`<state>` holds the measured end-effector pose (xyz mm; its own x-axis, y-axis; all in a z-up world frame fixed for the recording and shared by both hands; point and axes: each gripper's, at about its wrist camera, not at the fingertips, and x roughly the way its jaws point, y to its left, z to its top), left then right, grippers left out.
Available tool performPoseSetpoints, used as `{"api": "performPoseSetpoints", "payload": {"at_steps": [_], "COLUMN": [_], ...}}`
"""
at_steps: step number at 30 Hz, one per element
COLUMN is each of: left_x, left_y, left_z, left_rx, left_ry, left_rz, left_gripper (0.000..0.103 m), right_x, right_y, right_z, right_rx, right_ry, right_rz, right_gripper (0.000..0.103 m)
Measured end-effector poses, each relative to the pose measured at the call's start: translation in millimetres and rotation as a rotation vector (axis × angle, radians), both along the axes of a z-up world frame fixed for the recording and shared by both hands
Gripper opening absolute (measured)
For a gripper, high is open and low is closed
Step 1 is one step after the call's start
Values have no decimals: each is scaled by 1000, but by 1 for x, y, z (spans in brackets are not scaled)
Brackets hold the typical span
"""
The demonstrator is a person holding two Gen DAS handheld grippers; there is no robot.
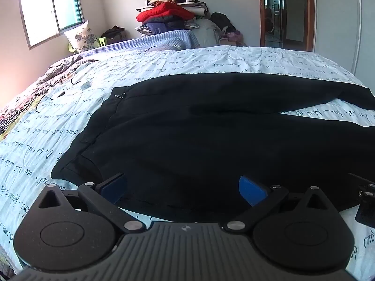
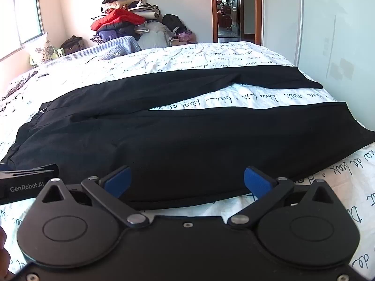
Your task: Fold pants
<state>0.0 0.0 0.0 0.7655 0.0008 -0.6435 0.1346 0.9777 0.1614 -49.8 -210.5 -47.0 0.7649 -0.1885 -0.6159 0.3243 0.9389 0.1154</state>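
Black pants (image 1: pixel 211 135) lie flat on the bed (image 1: pixel 164 63), spread over its script-printed sheet, not yet folded. Long axis runs crosswise: waistband off to the left, two legs running right, parted by a wedge of bare sheet.

Left gripper (image 1: pixel 182 189) hangs over the pants' near edge at the waist and hip end, tilted down, blue fingers (image 1: pixel 252 190) spread wide, nothing between them. Right gripper (image 2: pixel 187 182) hangs over the same near edge farther along the near leg, fingers (image 2: pixel 257 180) likewise spread wide and empty. Cloth lies straight ahead of and just below both.

Judgement: left is nearer the waistband, right nearer the cuffs. The near leg's edge is the likely grab line, to carry over onto the far leg.

Clothes pile (image 1: pixel 171 11) sits well beyond the pants, by the far wall.
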Motion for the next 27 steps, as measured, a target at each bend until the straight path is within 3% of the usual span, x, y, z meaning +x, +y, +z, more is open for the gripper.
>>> {"api": "performPoseSetpoints", "payload": {"at_steps": [27], "left_x": [-2], "left_y": [10], "left_z": [3], "left_rx": [-55], "left_ry": [-1], "left_rz": [5], "left_gripper": [103], "right_x": [5], "right_y": [9], "right_z": [3], "right_rx": [-79], "right_ry": [18], "right_rz": [-14], "right_gripper": [103]}}
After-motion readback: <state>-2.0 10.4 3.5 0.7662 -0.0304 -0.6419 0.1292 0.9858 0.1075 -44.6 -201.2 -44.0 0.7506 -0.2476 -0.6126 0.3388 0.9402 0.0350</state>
